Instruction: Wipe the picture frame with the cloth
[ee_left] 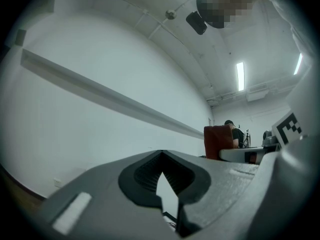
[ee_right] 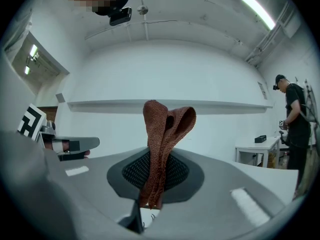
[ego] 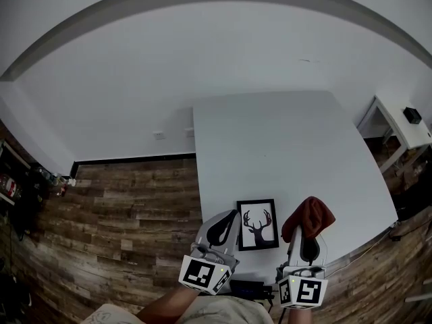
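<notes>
A black picture frame [ego: 257,224] with an antler print lies flat near the front edge of the white table [ego: 283,140]. My left gripper [ego: 225,219] hovers just left of the frame, tilted upward, its jaws shut with nothing between them [ee_left: 161,156]. To the right of the frame my right gripper [ego: 307,241] is shut on a rust-brown cloth [ego: 309,216]. The cloth [ee_right: 162,139] stands up in a folded loop out of the right gripper [ee_right: 157,171]. In the left gripper view the cloth [ee_left: 218,141] shows at the right. The frame is not visible in either gripper view.
A small white side table [ego: 398,123] carrying a black object [ego: 412,115] stands at the right. Wooden floor [ego: 121,208] lies left of the table. A black device [ego: 250,289] sits at the near table edge. A person [ee_right: 295,124] stands at the far right.
</notes>
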A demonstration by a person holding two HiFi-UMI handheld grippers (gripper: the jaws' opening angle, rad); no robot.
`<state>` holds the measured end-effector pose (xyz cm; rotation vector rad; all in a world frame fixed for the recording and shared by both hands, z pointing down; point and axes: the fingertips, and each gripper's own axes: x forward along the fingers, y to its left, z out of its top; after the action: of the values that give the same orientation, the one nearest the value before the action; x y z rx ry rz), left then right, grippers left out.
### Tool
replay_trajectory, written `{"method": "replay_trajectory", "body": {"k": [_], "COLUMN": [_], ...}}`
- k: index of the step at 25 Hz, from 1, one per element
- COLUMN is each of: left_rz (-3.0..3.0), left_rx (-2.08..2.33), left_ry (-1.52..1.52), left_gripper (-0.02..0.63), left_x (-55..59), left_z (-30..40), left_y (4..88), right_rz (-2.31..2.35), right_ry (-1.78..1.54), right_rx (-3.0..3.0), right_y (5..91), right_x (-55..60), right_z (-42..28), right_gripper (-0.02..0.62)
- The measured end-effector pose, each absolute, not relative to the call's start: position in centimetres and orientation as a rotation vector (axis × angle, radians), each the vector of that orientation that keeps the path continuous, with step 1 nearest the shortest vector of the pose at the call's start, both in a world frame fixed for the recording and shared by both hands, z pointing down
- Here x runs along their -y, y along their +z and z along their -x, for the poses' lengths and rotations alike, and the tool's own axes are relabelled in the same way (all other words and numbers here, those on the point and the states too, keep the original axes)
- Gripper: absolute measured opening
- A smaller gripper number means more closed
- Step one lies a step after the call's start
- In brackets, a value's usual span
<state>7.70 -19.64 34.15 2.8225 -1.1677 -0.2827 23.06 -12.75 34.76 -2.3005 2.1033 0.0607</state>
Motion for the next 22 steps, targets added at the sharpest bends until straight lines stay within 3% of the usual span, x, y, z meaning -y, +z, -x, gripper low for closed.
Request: {"method": "replay_trajectory", "body": {"k": [22], "left_rz": [-2.821], "left_rx": [1.216], "left_ry": [-0.262], "left_gripper": [0.003], "left_x": [20.2], "left_z": [-7.4], "left_y": [35.0], "right_rz": [2.341], "right_ry": [0.065], "right_rx": [-2.130], "right_y": [35.8], "right_x": [13.4], "right_z": [-23.3], "right_gripper": [0.060]}}
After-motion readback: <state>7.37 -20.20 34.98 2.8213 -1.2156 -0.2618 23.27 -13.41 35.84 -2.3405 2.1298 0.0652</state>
